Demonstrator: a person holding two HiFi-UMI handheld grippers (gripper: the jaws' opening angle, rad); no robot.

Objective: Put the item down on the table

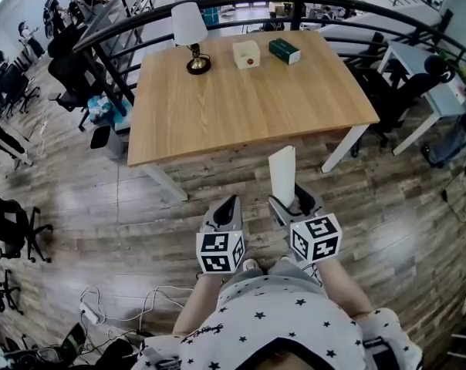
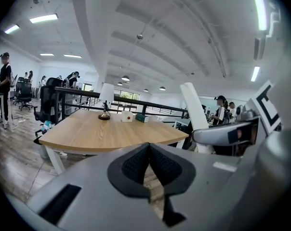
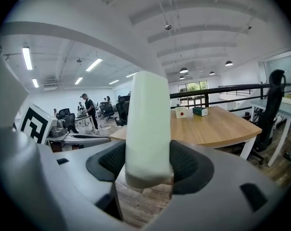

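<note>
My right gripper (image 1: pixel 292 203) is shut on a tall white rectangular block (image 1: pixel 282 173), which stands upright between its black pads over the wooden floor, short of the table's near edge. In the right gripper view the white block (image 3: pixel 146 124) fills the middle between the pads (image 3: pixel 186 165). My left gripper (image 1: pixel 229 205) hovers beside it on the left, jaws shut with nothing between them (image 2: pixel 148 150). The wooden table (image 1: pixel 248 110) lies ahead of both grippers. From the left gripper view, the block (image 2: pixel 193 107) rises to the right.
At the table's far edge stand a white-shaded lamp (image 1: pixel 190 35), a small white box with a red dot (image 1: pixel 246 54) and a dark green box (image 1: pixel 284 50). A black railing (image 1: pixel 125 18) runs behind the table. Office chairs and desks stand to both sides; cables lie on the floor at my feet.
</note>
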